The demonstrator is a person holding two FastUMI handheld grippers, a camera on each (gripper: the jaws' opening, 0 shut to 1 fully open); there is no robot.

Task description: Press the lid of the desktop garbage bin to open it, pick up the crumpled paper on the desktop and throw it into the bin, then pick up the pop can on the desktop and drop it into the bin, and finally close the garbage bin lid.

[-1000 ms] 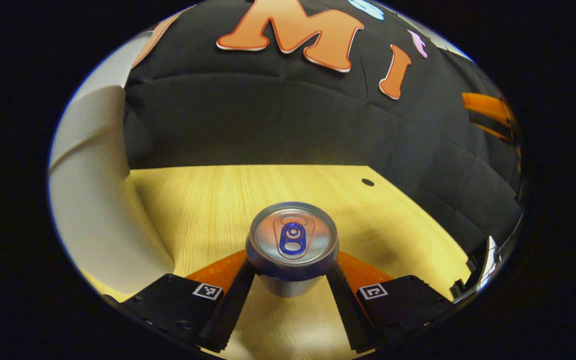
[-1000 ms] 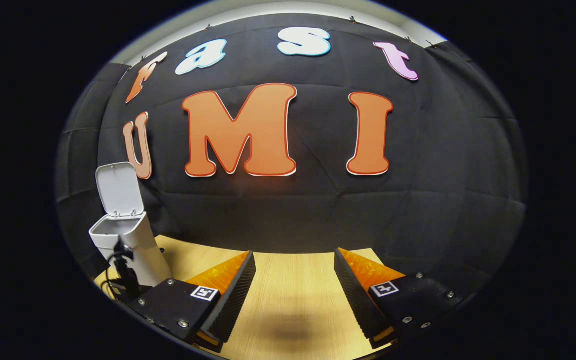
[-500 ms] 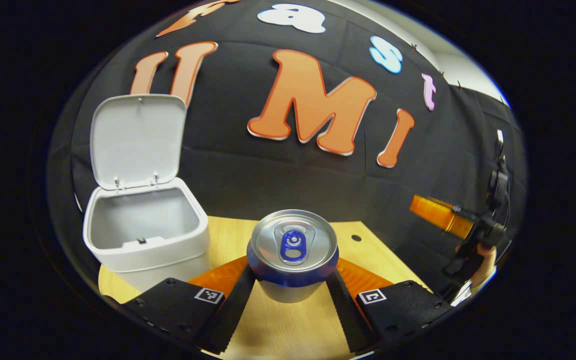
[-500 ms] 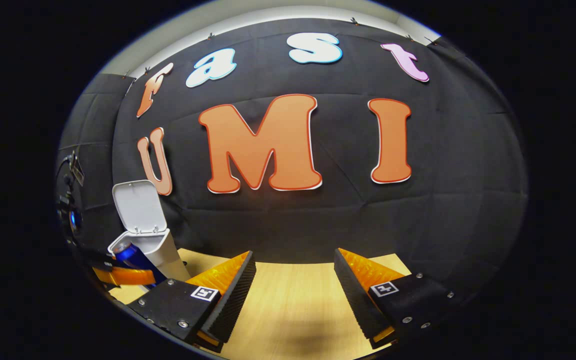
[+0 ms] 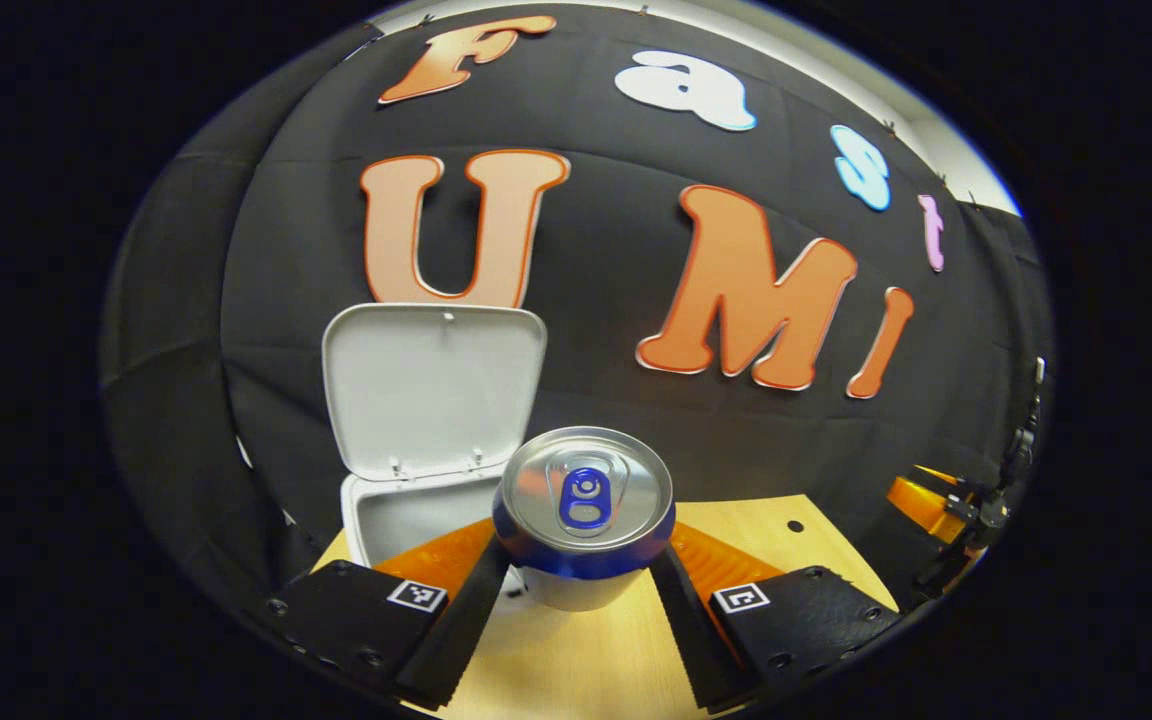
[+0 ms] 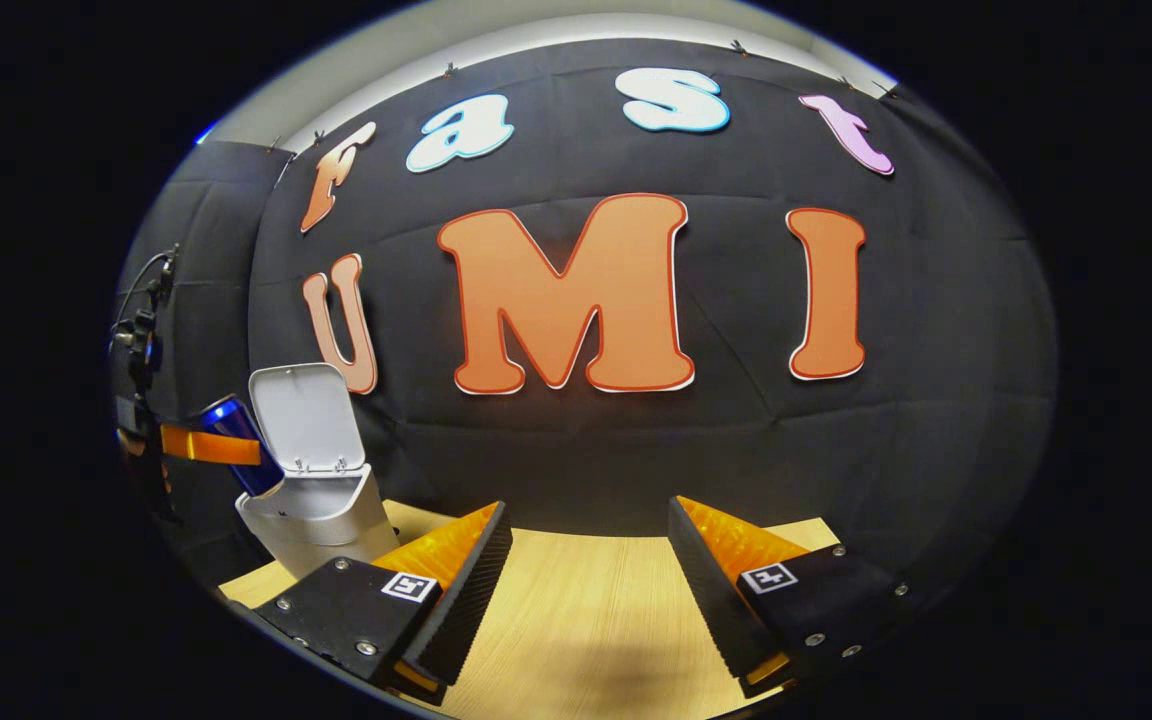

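My left gripper [image 5: 581, 590] is shut on the blue and silver pop can [image 5: 584, 505], held upright in the air with its top toward the camera. Just behind the can stands the white garbage bin [image 5: 386, 515] with its lid [image 5: 433, 385] raised. In the right gripper view the same can [image 6: 239, 440] hangs at the bin's left side, level with the raised lid [image 6: 301, 415] and above the bin [image 6: 321, 515], held by the left gripper [image 6: 198, 446]. My right gripper [image 6: 588, 575] is open over the wooden table [image 6: 586, 620] with nothing between its fingers.
The wooden table [image 5: 576, 665] ends at the black cloth wall behind the bin. A small dark hole [image 5: 794, 525] marks the tabletop at the right. The right gripper [image 5: 946, 505] shows far right in the left gripper view.
The left gripper has lifted the can from low over the table and swung it toward the bin, which now sits right behind the can. The right gripper stays open and has shifted slightly.
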